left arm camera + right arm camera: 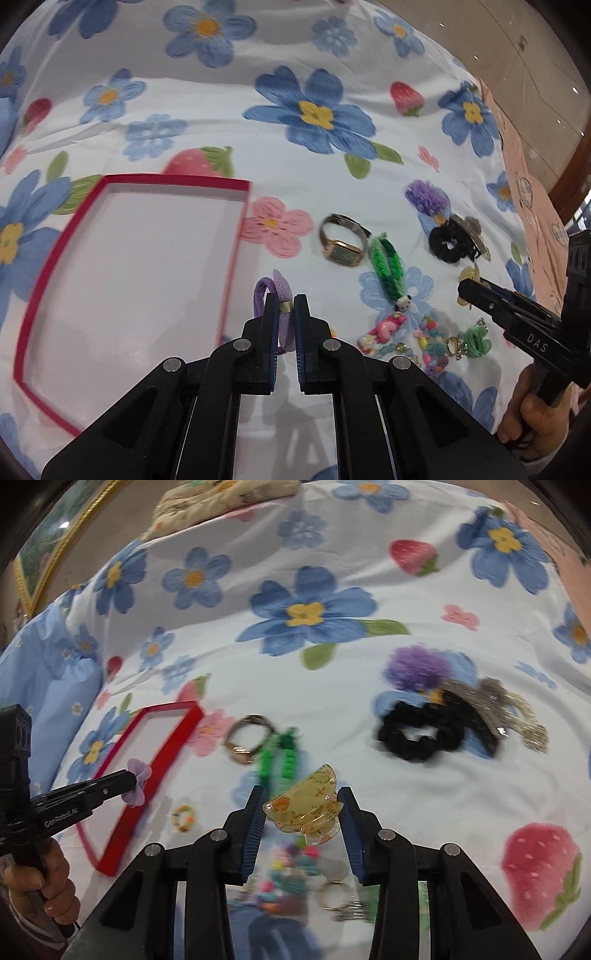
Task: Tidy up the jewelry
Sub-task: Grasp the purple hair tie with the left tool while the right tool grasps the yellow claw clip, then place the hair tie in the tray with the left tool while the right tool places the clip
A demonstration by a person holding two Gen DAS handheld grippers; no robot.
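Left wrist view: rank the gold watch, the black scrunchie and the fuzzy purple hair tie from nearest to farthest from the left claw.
1. Gold watch, just ahead and right of the left claw.
2. Black scrunchie, farther right.
3. Fuzzy purple hair tie, beyond the scrunchie, right.

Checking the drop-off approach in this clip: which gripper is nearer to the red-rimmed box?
Left. The left gripper, shut on the purple hair tie, sits right at the red-rimmed box edge. The right gripper, holding the yellow claw clip, is farther right, over the jewelry pile.
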